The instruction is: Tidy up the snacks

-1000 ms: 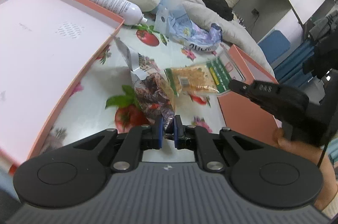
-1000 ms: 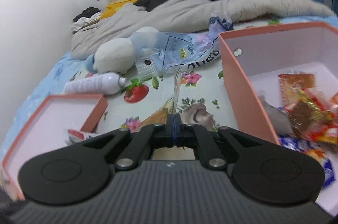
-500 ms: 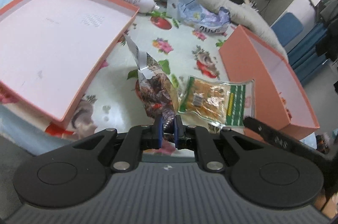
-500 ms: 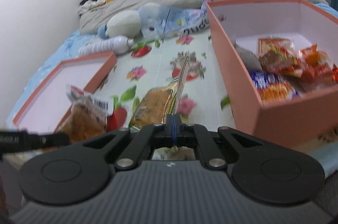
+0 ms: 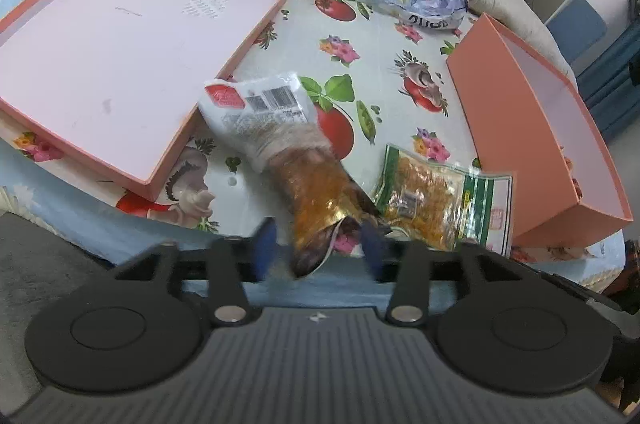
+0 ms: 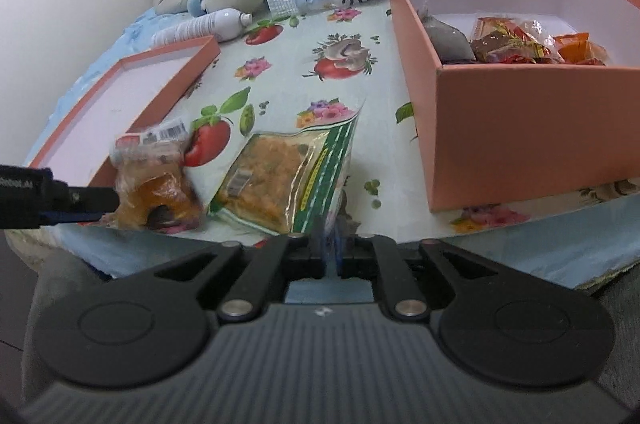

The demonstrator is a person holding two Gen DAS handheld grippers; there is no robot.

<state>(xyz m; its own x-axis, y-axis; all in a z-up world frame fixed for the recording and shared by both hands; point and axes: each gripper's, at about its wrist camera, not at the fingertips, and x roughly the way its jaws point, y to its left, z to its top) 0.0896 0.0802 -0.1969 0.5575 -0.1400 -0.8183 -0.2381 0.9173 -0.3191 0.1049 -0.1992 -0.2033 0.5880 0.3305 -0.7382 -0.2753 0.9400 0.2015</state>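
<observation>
Left wrist: your left tool (image 5: pixel 318 248) spread wide, crinkly clear snack pack (image 5: pixel 280 144) with barcode label lying between fingers on bed.
Right wrist: your right tool (image 6: pixel 329 248) nearly closed, gripping nothing visible; green-edged snack bag (image 6: pixel 280 176) beside pink box (image 6: pixel 520 128).

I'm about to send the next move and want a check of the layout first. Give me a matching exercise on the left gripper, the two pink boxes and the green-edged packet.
Things:
1. deep box
2. shallow lid
3. green-edged packet
4. left gripper

States:
A. open side up, bare pink inside
B. open, a finger on either side of the brown snack pack
C. holds several snack packs
D. lies flat on the flowered sheet, between the brown snack pack and the deep box

Pairs: 1-C, 2-A, 3-D, 4-B
</observation>
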